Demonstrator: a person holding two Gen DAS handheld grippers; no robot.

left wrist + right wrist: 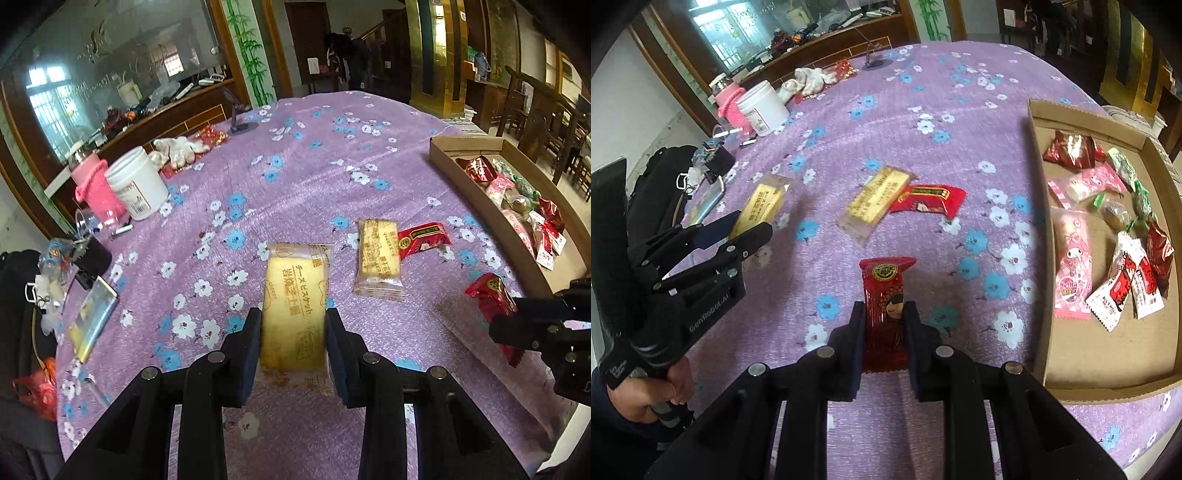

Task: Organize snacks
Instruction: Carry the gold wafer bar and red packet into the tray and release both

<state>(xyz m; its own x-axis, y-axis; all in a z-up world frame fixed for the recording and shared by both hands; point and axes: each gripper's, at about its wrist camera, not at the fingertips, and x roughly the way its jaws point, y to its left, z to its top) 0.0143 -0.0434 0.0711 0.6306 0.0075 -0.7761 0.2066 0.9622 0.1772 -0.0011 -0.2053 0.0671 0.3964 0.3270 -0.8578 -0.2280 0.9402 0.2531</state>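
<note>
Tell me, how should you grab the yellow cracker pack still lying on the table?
Probably across its two long edges, near the middle, coming down from above. The yellow cracker pack lies flat and narrow, but the red snack touches its right side, so nudge them apart or grip toward the free far end.

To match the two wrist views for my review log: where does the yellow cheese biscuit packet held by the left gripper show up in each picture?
Left wrist: yellow cheese biscuit packet sits at lower centre, clamped in the left gripper.
Right wrist: same packet at middle left, in the left gripper seen from the side.
Shared landmark: cardboard tray of snacks, at the right in both.
</note>
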